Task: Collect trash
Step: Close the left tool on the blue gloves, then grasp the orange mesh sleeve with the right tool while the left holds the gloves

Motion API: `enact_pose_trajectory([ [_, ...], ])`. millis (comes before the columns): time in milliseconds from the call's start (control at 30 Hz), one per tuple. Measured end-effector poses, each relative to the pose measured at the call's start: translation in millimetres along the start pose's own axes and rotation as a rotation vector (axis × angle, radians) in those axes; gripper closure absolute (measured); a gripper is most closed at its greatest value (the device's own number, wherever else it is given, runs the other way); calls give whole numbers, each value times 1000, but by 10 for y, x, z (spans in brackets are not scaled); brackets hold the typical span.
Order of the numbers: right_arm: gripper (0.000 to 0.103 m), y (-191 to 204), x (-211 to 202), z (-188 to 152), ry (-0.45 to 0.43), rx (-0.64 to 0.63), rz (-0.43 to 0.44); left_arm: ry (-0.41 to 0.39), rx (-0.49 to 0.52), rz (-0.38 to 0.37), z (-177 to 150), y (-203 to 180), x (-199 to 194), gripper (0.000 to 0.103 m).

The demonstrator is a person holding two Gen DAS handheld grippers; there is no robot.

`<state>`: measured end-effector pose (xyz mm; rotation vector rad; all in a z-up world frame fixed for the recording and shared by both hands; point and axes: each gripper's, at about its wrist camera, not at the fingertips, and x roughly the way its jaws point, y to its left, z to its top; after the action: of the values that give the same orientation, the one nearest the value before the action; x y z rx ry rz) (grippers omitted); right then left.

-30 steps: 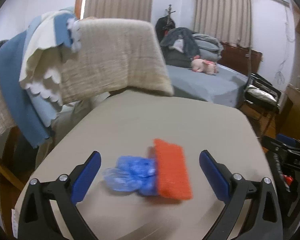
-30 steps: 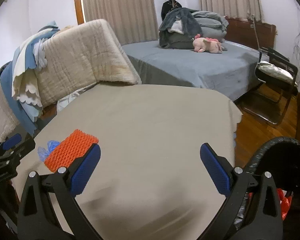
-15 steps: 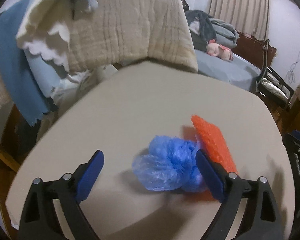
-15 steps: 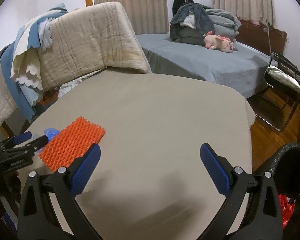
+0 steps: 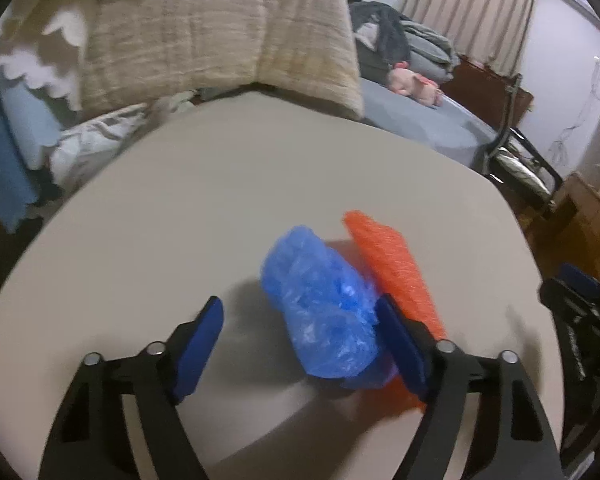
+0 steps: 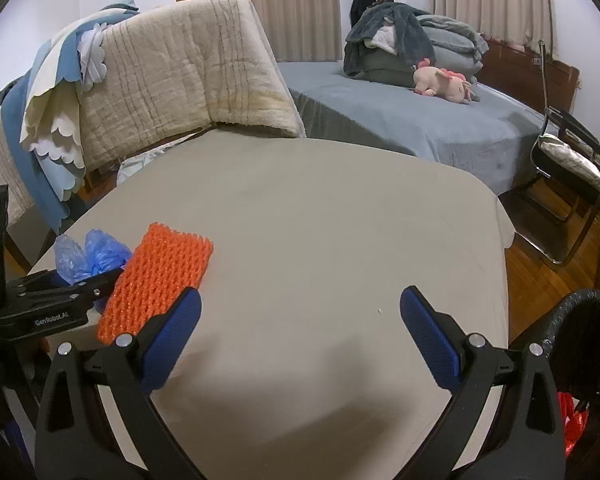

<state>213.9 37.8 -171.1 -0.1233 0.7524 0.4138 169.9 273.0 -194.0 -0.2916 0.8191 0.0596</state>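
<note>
Dropped lower and nearer to the trash since a second back, left gripper [image 5: 300,332], with jaws narrowing from their widest and now closing around the bag [image 5: 324,304]. Largest first: tan table [image 5: 180,220], bare over most of its top, bed [image 6: 420,120] and draped quilt [image 6: 172,80] behind it. At the right edge, dark rim of a bin [image 6: 584,312], seen from the right wrist only, with something red low inside. On the table's near left part, orange mesh [image 6: 160,276], flat and netted, lying just beside the bag and touching it. Then the bag itself, blue crumpled thin plastic, bunched into a loose wad, sitting between the left jaws: right pad against its side, or very nearly, left pad clear of it with a gap showing, so not yet gripped. Right gripper [image 6: 300,336] spread wide over bare table, holding nothing. Judged by looks: bag nearly weightless, soft, slick, sure to collapse as the pads meet; best taken across the thick middle of the wad, not by a thin loose edge that could slide out. Mesh likewise light and springy, foam-like, easy to pinch at a short edge. Risk: right pad dragging the mesh along, or pushing the bag sideways rather than trapping it.
</note>
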Motion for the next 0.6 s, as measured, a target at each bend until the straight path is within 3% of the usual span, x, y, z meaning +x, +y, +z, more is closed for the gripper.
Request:
enact_pose_trajectory([
  [133, 6, 8, 9, 6, 3, 0, 2, 5, 2, -61, 7, -75, 31, 61],
  [233, 6, 8, 7, 4, 2, 1, 3, -12, 15, -62, 19, -114, -14, 70],
  [600, 6, 289, 65, 57, -5, -13, 50, -104, 13, 44, 55, 18, -353, 74],
])
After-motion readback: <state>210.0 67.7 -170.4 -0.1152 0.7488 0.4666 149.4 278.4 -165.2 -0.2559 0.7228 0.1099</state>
